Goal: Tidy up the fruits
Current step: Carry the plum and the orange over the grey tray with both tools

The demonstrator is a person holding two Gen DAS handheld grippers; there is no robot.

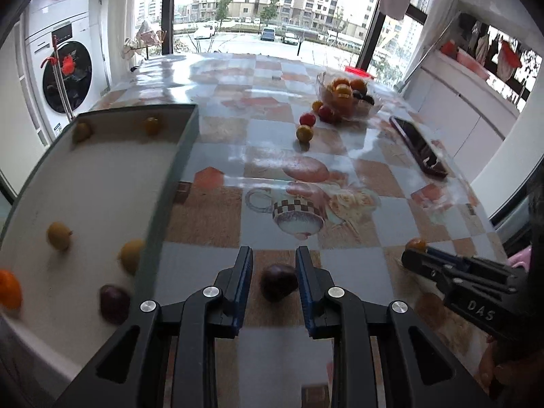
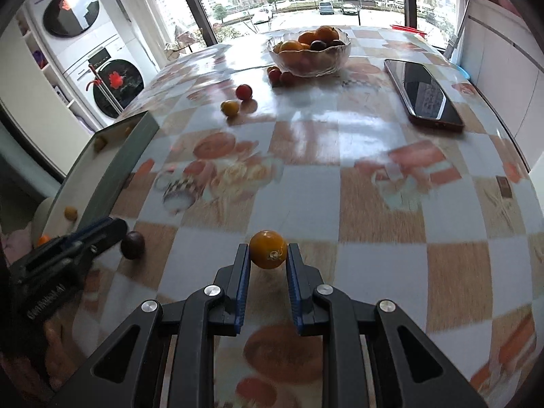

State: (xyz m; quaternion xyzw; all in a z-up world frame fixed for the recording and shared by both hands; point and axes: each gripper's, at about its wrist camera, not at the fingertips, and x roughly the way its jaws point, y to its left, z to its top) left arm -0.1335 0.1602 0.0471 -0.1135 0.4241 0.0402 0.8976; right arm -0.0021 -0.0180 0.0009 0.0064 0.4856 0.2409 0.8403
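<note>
My left gripper [image 1: 274,255] is open, its fingers on either side of a dark purple fruit [image 1: 278,282] lying on the table; this fruit also shows in the right wrist view [image 2: 132,244]. My right gripper [image 2: 267,250] is shut on an orange fruit [image 2: 268,249] at its fingertips, above the table; it shows in the left wrist view too [image 1: 415,244]. A white tray [image 1: 102,183] at the left holds several yellow, orange and purple fruits. A glass bowl [image 2: 309,54] of fruit stands at the far side, with loose red [image 2: 243,91] and yellow [image 2: 230,107] fruits near it.
A phone [image 2: 423,93] lies face up at the right of the table. The table has a glossy checked cloth [image 2: 340,170]. Washing machines [image 2: 112,85] stand to the left, a white cabinet [image 1: 469,108] to the right, windows beyond.
</note>
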